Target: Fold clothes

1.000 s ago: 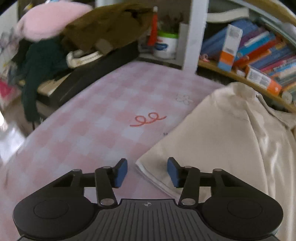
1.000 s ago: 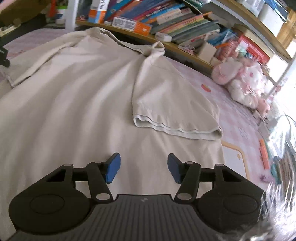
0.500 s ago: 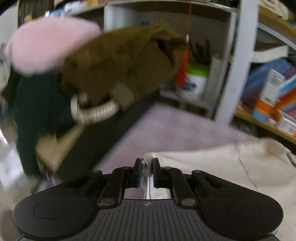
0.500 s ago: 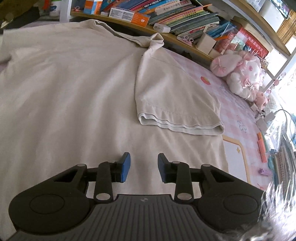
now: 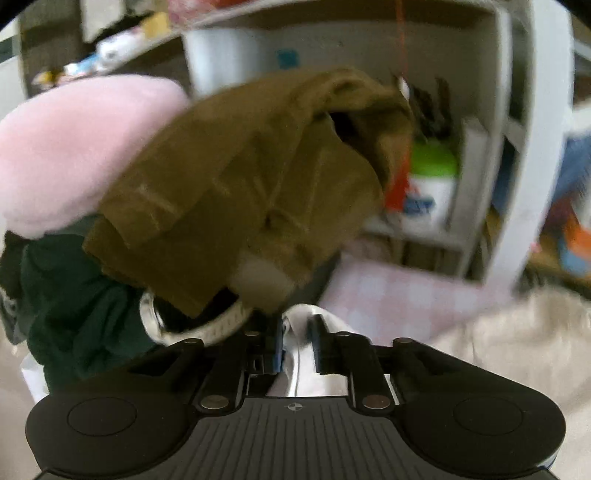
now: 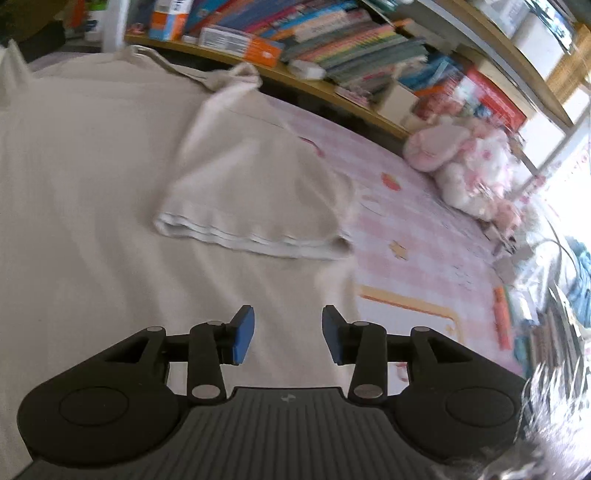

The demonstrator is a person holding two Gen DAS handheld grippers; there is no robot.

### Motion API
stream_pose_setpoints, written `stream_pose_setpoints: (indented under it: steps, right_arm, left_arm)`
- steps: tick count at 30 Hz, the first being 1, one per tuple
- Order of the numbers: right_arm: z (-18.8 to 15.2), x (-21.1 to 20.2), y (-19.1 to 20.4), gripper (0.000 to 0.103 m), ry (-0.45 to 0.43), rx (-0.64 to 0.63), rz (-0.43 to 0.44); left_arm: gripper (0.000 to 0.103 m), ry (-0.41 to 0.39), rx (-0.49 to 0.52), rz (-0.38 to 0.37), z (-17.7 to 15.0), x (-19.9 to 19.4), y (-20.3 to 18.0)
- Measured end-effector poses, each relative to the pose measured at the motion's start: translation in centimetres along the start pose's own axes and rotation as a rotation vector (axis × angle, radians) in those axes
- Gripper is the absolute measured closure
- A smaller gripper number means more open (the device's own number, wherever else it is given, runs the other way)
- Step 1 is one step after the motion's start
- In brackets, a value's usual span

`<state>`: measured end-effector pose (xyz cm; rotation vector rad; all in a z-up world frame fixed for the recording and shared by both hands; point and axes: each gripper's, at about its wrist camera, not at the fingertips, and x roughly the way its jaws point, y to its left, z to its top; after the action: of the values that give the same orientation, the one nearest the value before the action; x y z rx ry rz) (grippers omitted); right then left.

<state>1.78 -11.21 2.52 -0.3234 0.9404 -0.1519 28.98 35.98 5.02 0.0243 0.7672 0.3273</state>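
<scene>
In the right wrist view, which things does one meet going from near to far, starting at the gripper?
right gripper → cream shirt → folded sleeve → shirt collar → books on the wooden shelf

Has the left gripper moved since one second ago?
Yes. The left gripper, now shut on the cream shirt, moved up and toward the brown garment pile.

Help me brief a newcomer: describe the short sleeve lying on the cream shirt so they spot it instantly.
Start at the long wooden bookshelf along the far edge of the pink checked bedcover. In front of it lies the big cream shirt. The sleeve is folded over the shirt's right side. Alone among the smooth fabric, it ends in a thick stitched hem facing the open right hand-held gripper.
</scene>
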Motion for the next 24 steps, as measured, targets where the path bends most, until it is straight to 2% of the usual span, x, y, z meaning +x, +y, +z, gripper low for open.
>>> stream_pose_setpoints:
  steps: [1,2,3,5,7,9,13,16,21,24]
  right_arm:
    - [-0.4,0.1,-0.7,0.064,0.008,0.005,0.0]
    - [-0.8,0.1,-1.4,0.063,0.013,0.007,0.0]
    - [-1.3,0.1,-2.0,0.062,0.014,0.001,0.003]
    - [-2.4,-0.1,-3.1,0.06,0.013,-0.017,0.011]
    - [-3.6,-0.2,-4.3,0.059,0.01,-0.035,0.029]
    - [-4.9,-0.4,-5.4,0.059,0.009,-0.042,0.051]
    - [-7.6,-0.6,-7.9,0.058,0.003,-0.044,0.102]
    - [-9.5,-1.1,-9.5,0.054,-0.015,-0.037,0.166]
    - [-11.8,-2.1,-10.9,0.053,-0.038,-0.06,0.294]
    - [-12.8,-2.8,-11.3,0.053,-0.041,-0.069,0.361]
  left_arm:
    - [0.068,0.009,0.028,0.002,-0.6,-0.5,0.2]
    - [0.061,0.007,0.049,0.002,-1.3,-1.4,0.4]
    - [0.049,-0.01,0.057,0.001,-2.4,-2.9,0.6]
    - [0.038,-0.045,0.068,-0.012,-4.7,-6.0,1.2]
    - [0.03,-0.062,0.047,-0.076,-8.1,-9.8,1.3]
    - [0.027,-0.064,0.033,-0.137,-11.6,-13.3,0.9]
    - [0.025,-0.029,0.056,-0.182,-17.0,-17.8,-1.5]
    - [0.021,-0.002,0.073,-0.215,-21.1,-21.1,-3.4]
    - [0.02,0.043,0.102,-0.271,-27.9,-26.6,-6.4]
    - [0.021,0.064,0.076,-0.232,-29.8,-28.1,-6.6]
